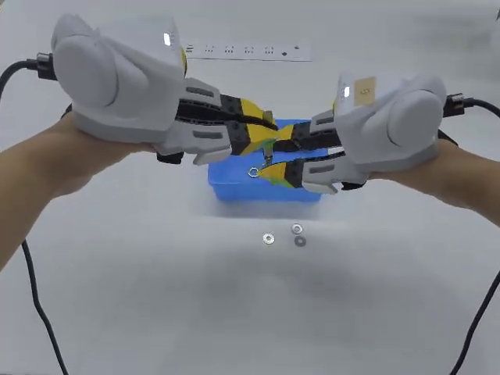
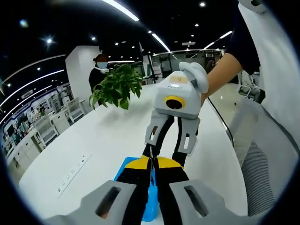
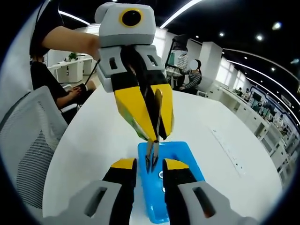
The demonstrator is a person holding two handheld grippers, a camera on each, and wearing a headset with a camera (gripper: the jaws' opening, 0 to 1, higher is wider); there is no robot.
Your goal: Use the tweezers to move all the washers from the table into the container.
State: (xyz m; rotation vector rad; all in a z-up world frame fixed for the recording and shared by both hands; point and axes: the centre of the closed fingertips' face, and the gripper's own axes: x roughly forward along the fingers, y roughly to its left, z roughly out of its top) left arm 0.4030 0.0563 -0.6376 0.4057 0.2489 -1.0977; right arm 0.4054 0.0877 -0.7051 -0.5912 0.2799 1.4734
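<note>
Your left gripper (image 1: 259,139) is clamped tight on the tweezers (image 3: 152,149) above the container (image 1: 234,192). Your right gripper (image 3: 150,165) straddles their tips, jaws slightly apart. One washer (image 1: 253,172) shows at the tips, over the container. Release it low, inside the walls. Three washers (image 1: 269,238) lie just in front of the container.

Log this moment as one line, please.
left tongs: shut on tweezers | right tongs: open around tweezers | washer: at tip, over container | table: three washers
</note>
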